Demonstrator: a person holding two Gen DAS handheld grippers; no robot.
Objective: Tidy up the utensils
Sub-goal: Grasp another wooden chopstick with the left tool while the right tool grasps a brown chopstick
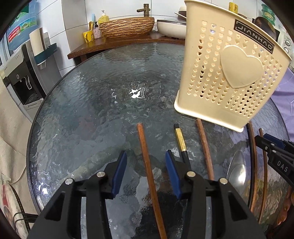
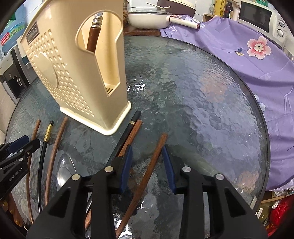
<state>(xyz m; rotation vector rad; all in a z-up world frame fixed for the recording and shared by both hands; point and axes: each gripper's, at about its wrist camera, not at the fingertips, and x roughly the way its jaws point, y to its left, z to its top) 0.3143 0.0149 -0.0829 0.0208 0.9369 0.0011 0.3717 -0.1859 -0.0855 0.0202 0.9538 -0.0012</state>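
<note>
A cream perforated utensil holder (image 1: 227, 73) stands on the round glass table (image 1: 110, 92); it also shows in the right wrist view (image 2: 77, 73) with a brown-handled utensil (image 2: 93, 36) inside. Several chopsticks lie on the glass. My left gripper (image 1: 146, 161) is open, with a brown chopstick (image 1: 147, 161) lying between its fingers and a black-and-gold chopstick (image 1: 181, 141) just right of them. My right gripper (image 2: 147, 156) is open around another brown chopstick (image 2: 147, 176). A black chopstick (image 2: 125, 136) and a brown one (image 2: 132, 136) lie left of it. A metal spoon (image 2: 64, 171) lies between the grippers.
A purple flowered cloth (image 2: 257, 73) covers the table's right side. A white pan (image 2: 147, 18), a woven basin (image 1: 126, 27) and bottles stand on the counter behind. A water dispenser (image 1: 22, 73) is at the left. A microwave (image 2: 261, 16) is at the back right.
</note>
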